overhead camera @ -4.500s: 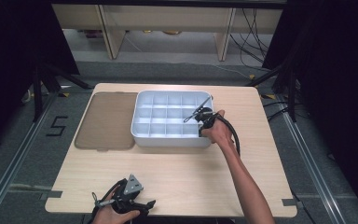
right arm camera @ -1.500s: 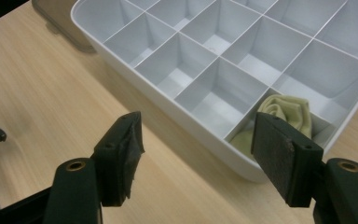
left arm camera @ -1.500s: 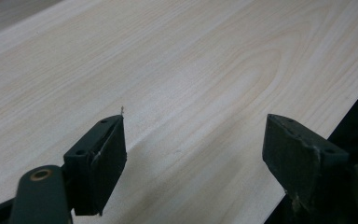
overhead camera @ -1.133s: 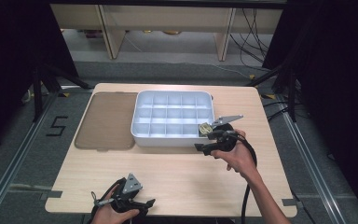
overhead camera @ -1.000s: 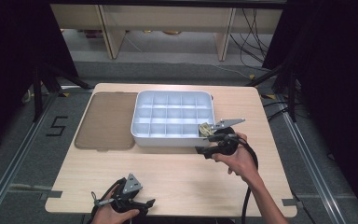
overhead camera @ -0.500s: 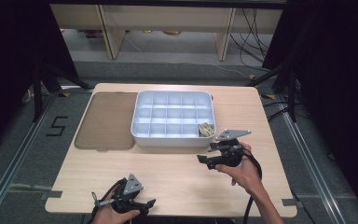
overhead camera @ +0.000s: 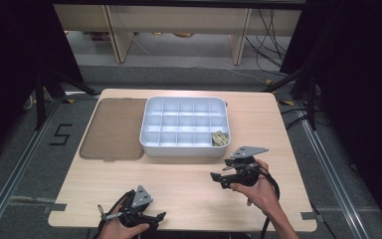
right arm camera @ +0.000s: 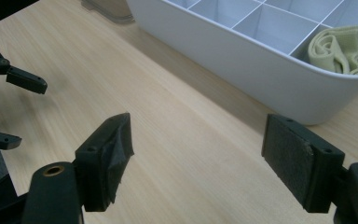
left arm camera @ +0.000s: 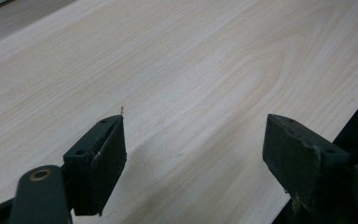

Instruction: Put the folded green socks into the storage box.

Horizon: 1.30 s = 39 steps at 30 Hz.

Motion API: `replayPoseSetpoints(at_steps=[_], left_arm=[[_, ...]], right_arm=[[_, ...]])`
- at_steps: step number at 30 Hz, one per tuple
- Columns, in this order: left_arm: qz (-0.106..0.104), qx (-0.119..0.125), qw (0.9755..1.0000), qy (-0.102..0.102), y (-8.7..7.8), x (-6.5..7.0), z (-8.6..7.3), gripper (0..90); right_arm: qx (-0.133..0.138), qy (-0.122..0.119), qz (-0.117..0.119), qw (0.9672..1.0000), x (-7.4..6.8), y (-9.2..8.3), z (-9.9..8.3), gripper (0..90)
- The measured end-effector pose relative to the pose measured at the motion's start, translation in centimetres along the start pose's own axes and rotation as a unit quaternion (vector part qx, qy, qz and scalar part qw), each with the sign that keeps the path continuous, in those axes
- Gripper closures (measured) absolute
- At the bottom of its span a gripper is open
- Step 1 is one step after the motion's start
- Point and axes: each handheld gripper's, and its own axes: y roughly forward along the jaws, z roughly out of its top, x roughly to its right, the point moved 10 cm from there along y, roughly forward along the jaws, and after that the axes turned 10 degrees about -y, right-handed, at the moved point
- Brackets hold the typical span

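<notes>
My right claw (overhead camera: 218, 178) hangs released over the tabletop (overhead camera: 189, 184), its jaws just opening, nothing between them. The folded cloth (overhead camera: 220, 138) lies in the tray's (overhead camera: 149, 134) near right corner compartment. My left claw (overhead camera: 156, 217) rests released at the near edge.

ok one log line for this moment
right gripper: open, nothing between fingers, jaws just opening, off tray | cloth: in tray near-right compartment | left gripper: open, over table
</notes>
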Motion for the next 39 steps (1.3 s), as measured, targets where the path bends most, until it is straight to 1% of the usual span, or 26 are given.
replayPoseSetpoints(at_steps=[1,3,4,5,6,8,9,11,12,13,14,16,21,24,25,26,28,30,31,32,33,34,36,37,38,39], left_arm=[[0.000,0.003,0.9999,-0.014,0.1,0.2,-0.1,21.0],[-0.001,-0.001,1.0000,-0.009,0.0,0.2,-0.1,21.0],[-0.001,0.001,1.0000,0.006,0.0,-0.1,0.0,21.0],[-0.002,0.002,1.0000,0.003,-0.1,0.0,0.0,21.0],[-0.001,0.002,1.0000,-0.008,-0.2,0.1,0.0,21.0],[0.000,0.009,0.9999,-0.007,-0.2,0.0,0.2,20.9],[-0.001,0.002,1.0000,0.005,-0.3,-0.1,0.1,20.9],[-0.003,0.004,1.0000,0.001,-0.2,0.0,0.1,20.9],[-0.004,0.004,1.0000,0.002,-0.2,0.0,0.1,20.9],[-0.003,0.004,1.0000,0.004,-0.2,0.0,0.1,20.9],[-0.003,0.003,1.0000,0.002,-0.2,0.1,0.0,20.9],[-0.002,0.004,1.0000,0.002,-0.2,0.0,0.1,20.9],[0.000,0.014,0.9999,-0.008,-0.2,0.1,0.3,20.9],[-0.006,0.005,1.0000,-0.006,-0.3,0.3,0.1,20.9],[-0.002,0.013,0.9999,0.005,-0.2,0.1,0.3,20.9],[-0.001,0.014,0.9999,0.007,-0.2,0.0,0.4,20.9],[-0.005,0.009,0.9999,-0.007,-0.3,0.3,0.2,20.9],[-0.005,0.006,1.0000,-0.003,-0.3,0.2,0.1,20.9],[-0.005,0.010,0.9999,0.003,-0.3,0.2,0.3,20.9],[-0.004,0.009,0.9999,0.004,-0.3,0.2,0.2,20.9],[-0.005,0.012,0.9999,0.000,-0.2,0.3,0.3,20.9],[-0.005,0.005,1.0000,0.007,-0.3,0.2,0.1,20.9],[-0.005,0.005,1.0000,0.000,-0.3,0.3,0.1,20.9],[-0.005,0.005,1.0000,-0.001,-0.3,0.3,0.1,20.9],[-0.006,0.007,1.0000,-0.001,-0.3,0.3,0.1,20.9],[-0.005,0.005,1.0000,-0.002,-0.3,0.3,0.1,20.9]], right_arm=[[0.005,-0.001,-0.003,1.0000,0.0,0.1,0.0,25.2],[-0.006,0.003,0.002,1.0000,-0.3,0.1,-0.4,24.8],[-0.002,0.010,0.004,0.9999,-0.6,0.2,-0.5,24.7],[-0.001,-0.003,0.006,1.0000,-0.4,0.3,-0.6,24.7],[-0.001,0.000,0.001,1.0000,-0.5,0.3,-0.8,24.7],[0.000,0.003,0.007,1.0000,-0.9,0.4,-1.0,24.5],[-0.003,0.000,0.005,1.0000,-0.9,0.4,-1.2,24.6],[-0.002,-0.004,0.007,1.0000,-1.2,0.5,-1.6,24.6],[0.001,0.008,0.012,0.9999,-1.6,0.6,-1.6,24.5],[-0.003,-0.006,0.009,0.9999,-1.4,0.6,-1.9,24.5],[-0.004,0.012,0.014,0.9998,-1.8,0.5,-2.0,24.5],[-0.003,-0.002,0.010,0.9999,-1.5,0.5,-2.2,24.4],[0.003,0.004,0.010,0.9999,-1.5,0.4,-2.9,23.6],[-0.001,0.017,0.013,0.9998,-1.7,0.2,-3.4,23.1],[0.003,0.005,0.008,1.0000,-1.4,0.2,-3.5,22.8],[0.001,0.018,0.013,0.9998,-1.7,0.2,-3.6,22.7],[0.006,0.007,0.010,0.9999,-1.5,0.2,-3.8,22.5],[0.010,0.007,0.010,0.9999,-1.6,0.2,-3.9,22.1],[0.008,0.020,0.014,0.9997,-1.9,0.1,-4.0,21.9],[0.015,0.008,0.007,0.9998,-1.6,0.1,-4.0,21.4],[0.014,0.017,0.011,0.9997,-1.9,0.0,-4.1,20.9],[0.020,0.010,0.014,0.9997,-1.9,0.0,-4.1,20.5],[0.021,0.009,0.021,0.9995,-2.1,-0.1,-4.3,20.3],[0.019,0.009,0.014,0.9997,-2.1,-0.2,-4.5,20.1],[0.019,0.023,0.017,0.9994,-2.4,-0.2,-4.7,20.1],[0.019,0.010,0.015,0.9997,-2.2,-0.3,-4.8,20.1]])
